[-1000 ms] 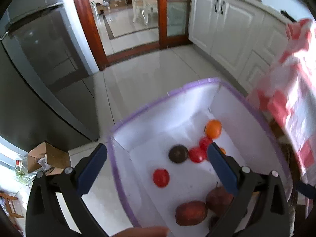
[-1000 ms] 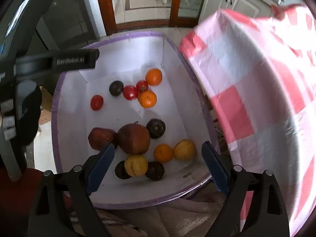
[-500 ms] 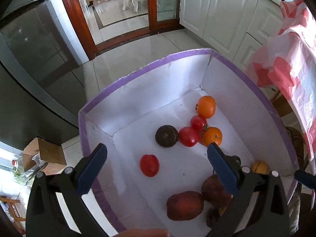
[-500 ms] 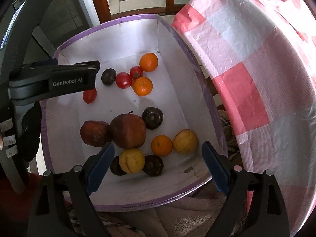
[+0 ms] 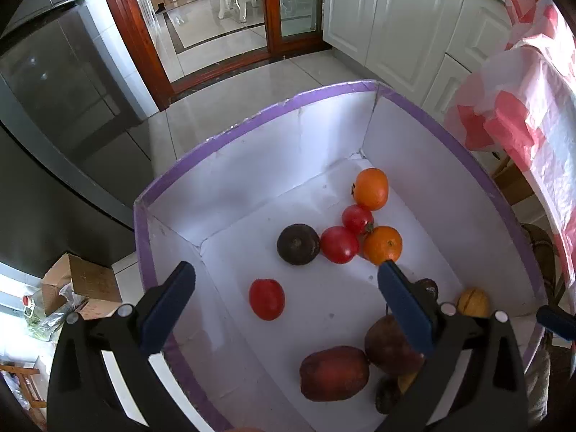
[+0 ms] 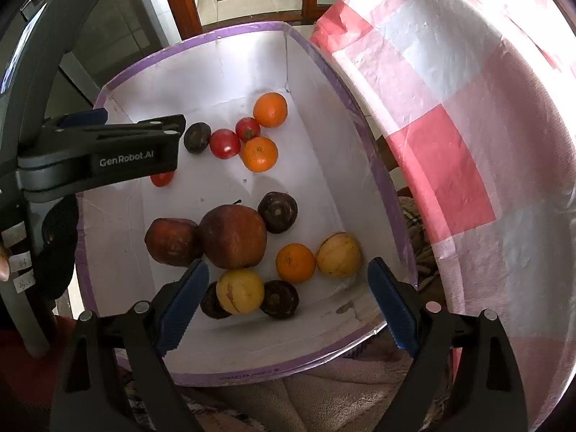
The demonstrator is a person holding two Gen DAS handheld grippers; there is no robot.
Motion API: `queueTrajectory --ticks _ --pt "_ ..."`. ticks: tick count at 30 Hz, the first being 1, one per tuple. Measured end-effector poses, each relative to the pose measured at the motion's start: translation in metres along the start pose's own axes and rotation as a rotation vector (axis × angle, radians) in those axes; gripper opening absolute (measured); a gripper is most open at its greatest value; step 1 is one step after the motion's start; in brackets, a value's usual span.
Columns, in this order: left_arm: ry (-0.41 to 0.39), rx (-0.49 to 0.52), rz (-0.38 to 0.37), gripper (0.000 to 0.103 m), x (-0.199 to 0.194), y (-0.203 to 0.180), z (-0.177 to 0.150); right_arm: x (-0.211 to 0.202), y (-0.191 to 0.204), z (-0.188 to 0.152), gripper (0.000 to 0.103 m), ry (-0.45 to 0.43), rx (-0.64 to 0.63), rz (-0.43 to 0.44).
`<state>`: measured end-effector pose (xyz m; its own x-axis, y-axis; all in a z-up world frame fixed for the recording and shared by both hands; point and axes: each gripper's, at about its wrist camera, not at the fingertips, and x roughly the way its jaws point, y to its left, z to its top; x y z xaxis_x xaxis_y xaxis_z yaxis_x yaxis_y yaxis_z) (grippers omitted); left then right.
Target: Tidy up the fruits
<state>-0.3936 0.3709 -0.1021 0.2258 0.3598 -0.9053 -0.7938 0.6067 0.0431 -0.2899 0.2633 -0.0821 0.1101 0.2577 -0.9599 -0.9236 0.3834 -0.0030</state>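
A white box with a purple rim [image 5: 252, 122] [image 6: 230, 34] holds several fruits. A lone red tomato [image 5: 266, 299] lies near my left gripper [image 5: 286, 300], which is open and empty above the box's near left side. Two tomatoes [image 5: 339, 244], oranges [image 5: 371, 189] and a dark round fruit [image 5: 298, 244] cluster at the far end. My right gripper [image 6: 288, 297] is open and empty over the near end, above a yellow fruit [image 6: 240, 290], an orange [image 6: 295, 262] and two large reddish-brown fruits [image 6: 233, 236]. The left gripper's arm shows in the right wrist view [image 6: 108, 154].
A table with a pink and white checked cloth [image 6: 468, 126] stands right of the box. A beige blanket [image 6: 342, 396] lies under the box's near edge. A dark fridge [image 5: 54, 108], white cabinets [image 5: 396, 18] and a cardboard carton [image 5: 82, 284] on the tiled floor surround it.
Both grippers have moved forward and lower over the box, so the fruits show larger. Both stay open and empty.
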Motion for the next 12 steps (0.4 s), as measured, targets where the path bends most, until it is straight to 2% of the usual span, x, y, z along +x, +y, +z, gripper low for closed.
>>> queueTrajectory --ticks 4,12 --pt "-0.017 0.019 0.027 0.102 -0.0017 -0.0027 -0.0016 0.0001 -0.0005 -0.0004 0.087 0.000 0.001 0.001" --pt "0.022 0.004 0.008 0.102 0.0021 0.0002 -0.0009 -0.0018 -0.0008 0.0020 0.087 -0.006 -0.003 0.002"
